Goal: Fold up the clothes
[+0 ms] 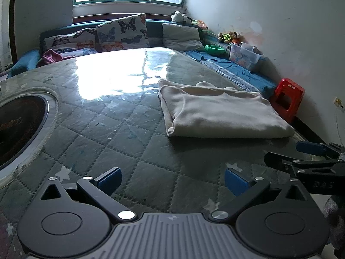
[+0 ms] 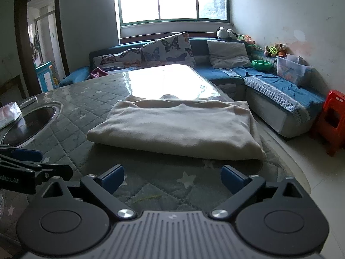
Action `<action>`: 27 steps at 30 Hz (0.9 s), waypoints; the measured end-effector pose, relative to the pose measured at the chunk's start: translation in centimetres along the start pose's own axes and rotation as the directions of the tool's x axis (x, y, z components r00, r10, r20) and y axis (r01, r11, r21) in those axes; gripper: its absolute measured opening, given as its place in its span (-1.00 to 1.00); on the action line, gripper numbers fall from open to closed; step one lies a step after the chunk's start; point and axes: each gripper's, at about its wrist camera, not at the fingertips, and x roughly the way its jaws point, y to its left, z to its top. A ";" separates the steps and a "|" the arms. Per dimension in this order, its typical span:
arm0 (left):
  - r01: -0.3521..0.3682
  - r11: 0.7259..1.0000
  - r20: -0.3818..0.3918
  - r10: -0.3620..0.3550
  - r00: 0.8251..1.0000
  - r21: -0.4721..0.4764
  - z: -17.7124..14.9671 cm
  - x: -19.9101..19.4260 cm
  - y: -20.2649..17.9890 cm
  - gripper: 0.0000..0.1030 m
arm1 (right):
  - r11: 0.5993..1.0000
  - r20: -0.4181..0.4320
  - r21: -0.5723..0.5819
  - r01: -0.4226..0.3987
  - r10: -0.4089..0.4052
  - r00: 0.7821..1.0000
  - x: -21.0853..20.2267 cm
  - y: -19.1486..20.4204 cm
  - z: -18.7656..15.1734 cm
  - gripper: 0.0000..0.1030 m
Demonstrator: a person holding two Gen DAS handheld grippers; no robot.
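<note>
Nearest my left camera: left tongs (image 1: pixel 172 181), blue pads (image 1: pixel 110 180) spread wide, nothing between them, hovering over the near edge of the surface (image 1: pixel 103 129).

Nearest my right camera: right tongs (image 2: pixel 172 178), likewise released and empty, above the near edge.

Item 1: cream garment (image 2: pixel 179 127), folded into a thick rectangle, lying flat toward the right edge of the surface, just beyond my right tongs. Not touched by either pair.

Left view only: my right tongs (image 1: pixel 306 157) entering at the right, close to the garment's near corner; a round dark inset (image 1: pixel 19 127) at the left edge, seen large.

Right view only: my left tongs (image 2: pixel 28 161) at the left; a tissue pack (image 2: pixel 8 114) beside the inset; an open doorway (image 2: pixel 41 43); pale floor (image 2: pixel 312 172) past the right edge.

Item 2: surface covering, green quilted cloth with pale stars under a glossy clear sheet, strong window glare at the far edge.

Item 3: blue corner sofa (image 2: pixel 280 86) beyond the far and right edges, with butterfly cushions (image 2: pixel 170 49), a grey cushion (image 2: pixel 228 52), soft toys (image 2: pixel 276 49), a green bowl (image 2: pixel 262 64), a clear plastic box (image 2: pixel 291 69).

Item 4: red stool (image 2: pixel 332 120) on the floor by the wall.

Item 5: window (image 2: pixel 172 0) above the sofa.
</note>
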 end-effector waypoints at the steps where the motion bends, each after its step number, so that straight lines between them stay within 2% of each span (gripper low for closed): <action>1: -0.001 1.000 0.000 0.001 1.000 0.000 0.0 0.0 0.0 1.00 | 1.000 -0.001 0.004 0.001 -0.001 1.000 0.0 0.0 -0.1 0.92; 27: 0.007 0.999 0.001 -0.007 1.000 0.034 -0.8 -0.7 -1.8 1.00 | 0.999 0.007 0.035 0.011 -0.011 1.000 -1.2 -0.5 -1.2 0.98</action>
